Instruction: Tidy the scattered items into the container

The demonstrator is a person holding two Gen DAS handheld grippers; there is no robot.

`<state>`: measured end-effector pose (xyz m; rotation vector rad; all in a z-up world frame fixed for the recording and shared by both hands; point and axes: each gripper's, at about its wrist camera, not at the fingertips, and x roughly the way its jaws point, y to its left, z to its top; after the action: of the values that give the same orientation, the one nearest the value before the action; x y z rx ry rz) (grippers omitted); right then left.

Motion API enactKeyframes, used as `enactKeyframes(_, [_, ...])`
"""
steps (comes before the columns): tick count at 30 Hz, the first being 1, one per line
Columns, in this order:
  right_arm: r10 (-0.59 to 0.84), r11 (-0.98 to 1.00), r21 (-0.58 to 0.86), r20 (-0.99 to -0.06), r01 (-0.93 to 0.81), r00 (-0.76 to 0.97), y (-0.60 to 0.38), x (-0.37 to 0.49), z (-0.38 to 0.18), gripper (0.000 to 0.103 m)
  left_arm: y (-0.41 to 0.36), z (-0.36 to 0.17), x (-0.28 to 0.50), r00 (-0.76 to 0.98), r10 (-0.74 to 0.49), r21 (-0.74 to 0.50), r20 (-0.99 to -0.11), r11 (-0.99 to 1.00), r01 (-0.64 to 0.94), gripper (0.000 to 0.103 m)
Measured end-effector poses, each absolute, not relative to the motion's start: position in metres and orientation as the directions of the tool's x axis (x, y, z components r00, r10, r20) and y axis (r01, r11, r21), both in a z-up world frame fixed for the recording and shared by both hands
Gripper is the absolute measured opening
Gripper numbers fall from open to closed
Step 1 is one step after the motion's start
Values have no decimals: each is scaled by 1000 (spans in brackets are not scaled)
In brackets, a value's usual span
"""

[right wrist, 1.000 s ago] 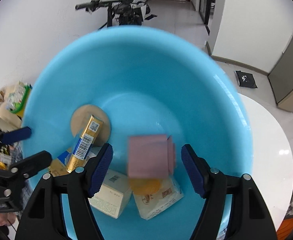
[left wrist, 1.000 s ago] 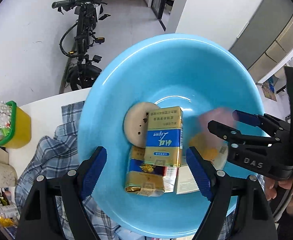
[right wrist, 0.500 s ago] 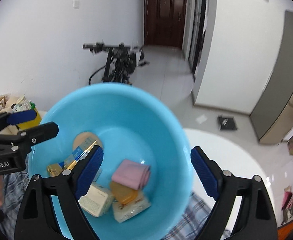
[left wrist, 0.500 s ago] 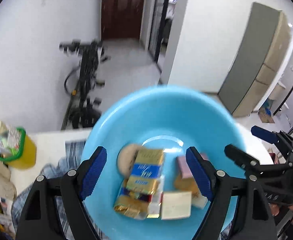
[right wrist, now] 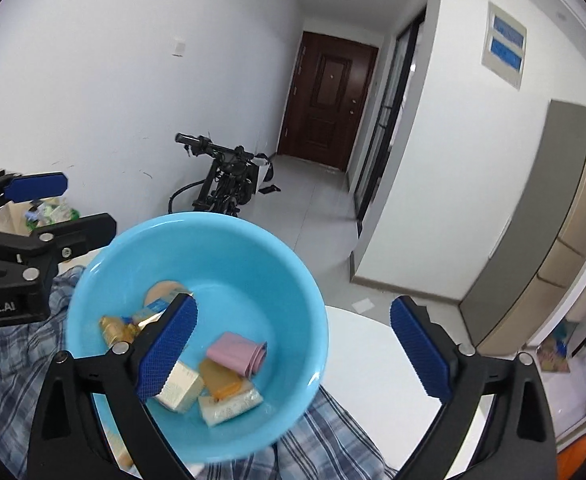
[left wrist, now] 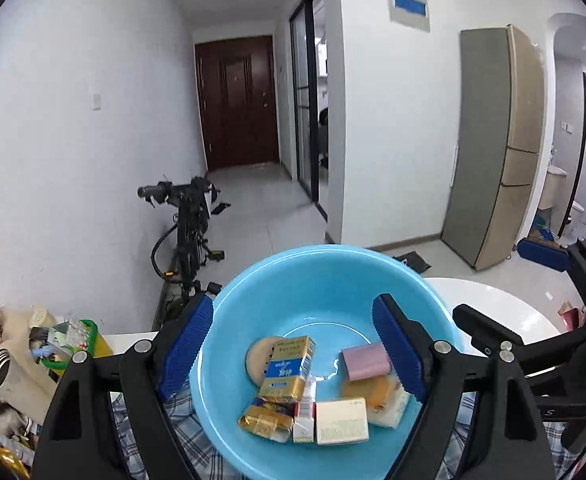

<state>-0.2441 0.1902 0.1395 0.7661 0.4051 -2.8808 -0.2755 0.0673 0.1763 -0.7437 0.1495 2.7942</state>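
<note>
A light blue basin (left wrist: 317,276) stands on a checked cloth and holds several items: a gold and blue carton (left wrist: 287,368), a round beige disc (left wrist: 255,360), a pink block (left wrist: 365,362), a white box (left wrist: 341,420) and an orange piece (left wrist: 367,390). The basin also shows in the right wrist view (right wrist: 229,248) with the pink block (right wrist: 235,352). My left gripper (left wrist: 293,356) is open and empty above the basin. My right gripper (right wrist: 293,354) is open and empty, raised over the basin's right rim.
A checked cloth (right wrist: 325,436) covers part of the white round table (right wrist: 365,356). A yellow tub with clutter (left wrist: 73,340) stands at the left. A bicycle (left wrist: 189,224) leans on the wall behind. A tall cabinet (left wrist: 497,140) stands at the right.
Both grippers have pulled up and back from the basin, which now looks smaller. The pink block left the right gripper and now lies in the basin.
</note>
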Motion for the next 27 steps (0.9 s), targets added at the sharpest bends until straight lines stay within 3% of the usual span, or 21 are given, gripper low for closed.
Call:
enactKeyframes(14, [-142,-964,-133,-478,231,-867,198,-149,157,97,46,193,-151,-871,184,65,-456,-969,-238,88])
enactKeyframes(20, [-154,-974,-72,-485,214,-861,216,-101,151,97,38,176,-110,-869,134,56,-476,-982,-182,88])
enactKeyframes(27, [-163,-983,-11,-395,182,-904,233,-38,136,97,43,137,-69,-870,128,48,-476,-984,-172,88])
